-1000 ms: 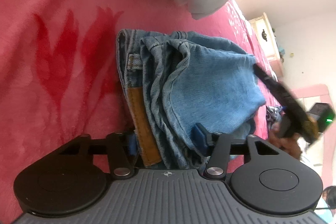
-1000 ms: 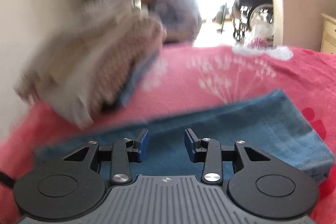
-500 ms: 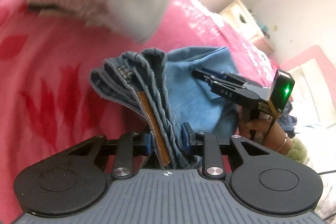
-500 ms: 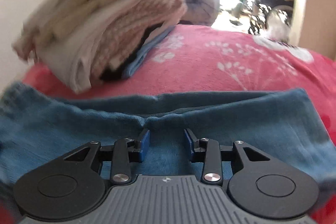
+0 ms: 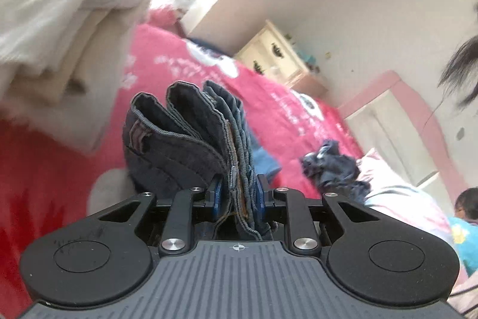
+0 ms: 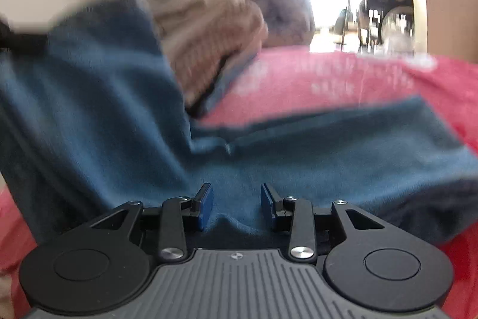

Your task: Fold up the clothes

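Denim jeans [image 5: 191, 145] are bunched at the waistband between the pads of the left gripper [image 5: 237, 195], whose jaws are closing on the stacked layers and already pinching them, raised off the red blanket [image 5: 269, 109]. To fold well, keep all the layers caught together, carry that end across in one smooth arc, and lay it edge to edge on the part lying flat. In the right wrist view that flat part spreads on the blanket directly under and ahead of the right gripper [image 6: 236, 205], whose jaws stand partly apart, gripping nothing; it could pin the cloth. A stack [image 6: 206, 50] of pale folded clothes sits near the blanket's far left edge, just beyond the jeans.
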Demonstrator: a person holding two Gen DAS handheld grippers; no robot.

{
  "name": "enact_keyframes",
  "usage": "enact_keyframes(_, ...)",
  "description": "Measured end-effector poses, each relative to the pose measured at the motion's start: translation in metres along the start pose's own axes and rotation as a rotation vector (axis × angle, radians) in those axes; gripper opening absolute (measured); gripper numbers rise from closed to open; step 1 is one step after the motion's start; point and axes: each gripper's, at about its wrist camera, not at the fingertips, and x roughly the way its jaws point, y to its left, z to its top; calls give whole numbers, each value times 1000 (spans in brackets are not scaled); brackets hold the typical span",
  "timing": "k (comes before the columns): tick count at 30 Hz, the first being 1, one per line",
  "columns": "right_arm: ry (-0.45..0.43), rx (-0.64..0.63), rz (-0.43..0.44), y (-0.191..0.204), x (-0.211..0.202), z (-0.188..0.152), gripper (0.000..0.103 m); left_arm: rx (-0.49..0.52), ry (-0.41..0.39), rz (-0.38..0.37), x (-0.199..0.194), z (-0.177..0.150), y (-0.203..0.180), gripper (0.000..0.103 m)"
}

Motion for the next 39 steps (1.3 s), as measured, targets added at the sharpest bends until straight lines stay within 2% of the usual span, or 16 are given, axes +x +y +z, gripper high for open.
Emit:
enact_keyframes(6, -102, 279, 106, -35, -11, 15, 39, -12, -6, -26, 17, 9, -8, 20)
enact_keyframes(11, -133, 384, 174, -61, -20, 25, 39, -30, -7, -45, 15, 19, -17, 20)
enact_keyframes(16, -235, 579, 95, -100, -66, 8, 39, -122, -47, -101, 48, 40, -21, 18)
enact_keyframes(19, -293, 674, 35, -117, -99, -8, 39, -108, -73, -106, 76, 54, -28, 17)
enact_keyframes(23, -307, 725, -26, -128, -120, -19, 39, -66, -96, -72, 134, 69, -36, 15)
enact_keyframes(26, -304, 759, -61, -132, -127, -25, 39, 31, -19, -17, 192, 65, -39, 15)
enact_keyframes(28, -304, 802, -74, -135, -130, -32, 46, 48, 53, -10, 220, 58, -36, 17)
enact_keyframes(31, -302, 870, -78, -140, -130, -44, 52, 48, 66, -22, 218, 52, -35, 26)
enact_keyframes(33, -307, 923, -61, -143, -130, -54, 57, 36, 8, -62, 193, 57, -35, 53)
enact_keyframes(36, -310, 1043, -20, -148, -126, -68, 66, 27, -65, -67, 146, 66, -30, 63)
enact_keyframes(37, -309, 1082, -18, -149, -123, -72, 71, 30, -74, -59, 128, 67, -25, 64)
enact_keyframes(39, -308, 1150, -31, -153, -116, -77, 74, 40, -69, -19, 96, 62, -12, 67)
